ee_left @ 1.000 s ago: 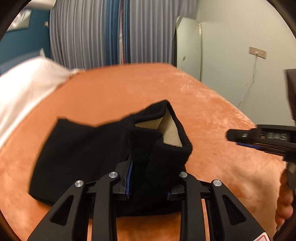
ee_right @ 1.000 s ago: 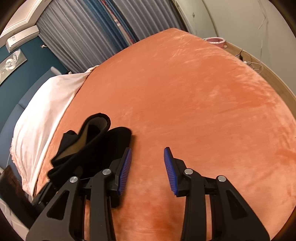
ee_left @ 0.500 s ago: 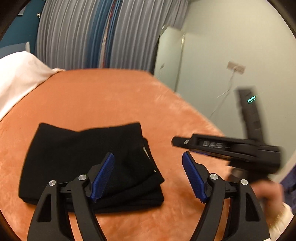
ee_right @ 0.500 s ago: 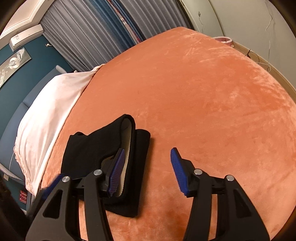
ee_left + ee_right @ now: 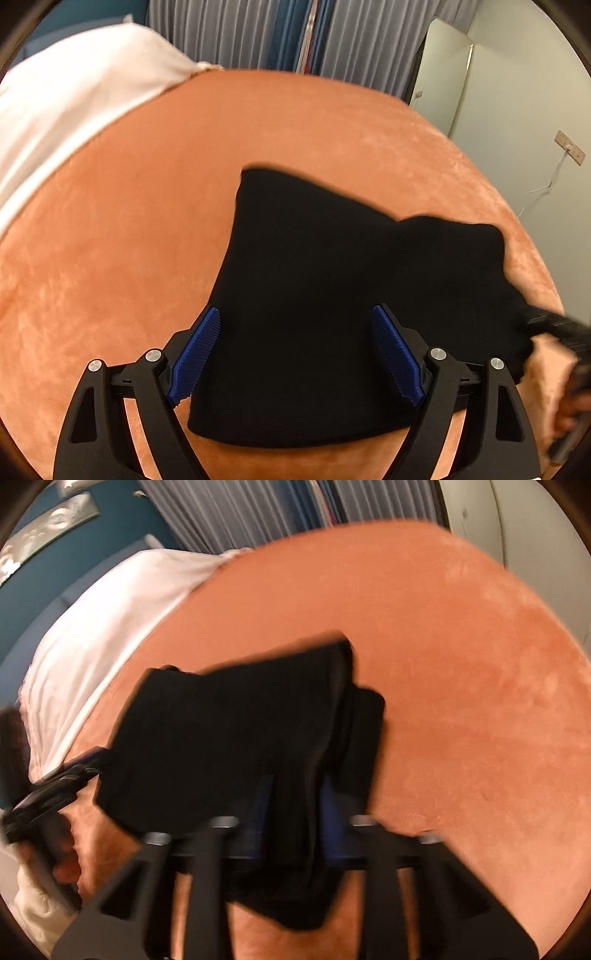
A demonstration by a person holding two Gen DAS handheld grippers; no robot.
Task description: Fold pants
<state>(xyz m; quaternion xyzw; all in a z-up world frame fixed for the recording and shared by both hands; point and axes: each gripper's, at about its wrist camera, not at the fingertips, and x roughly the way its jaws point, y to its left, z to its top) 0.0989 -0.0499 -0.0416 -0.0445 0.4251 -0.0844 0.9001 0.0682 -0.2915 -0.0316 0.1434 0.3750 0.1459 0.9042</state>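
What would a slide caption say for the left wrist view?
Left tool open over folded black pants on an orange blanket.

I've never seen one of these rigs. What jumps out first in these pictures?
The folded black pants lie dark against the orange blanket, mid-bed. The left claw hangs wide open over their near edge, while the right claw has closed on a bunch of the fabric. A white sheet lies at the far left.
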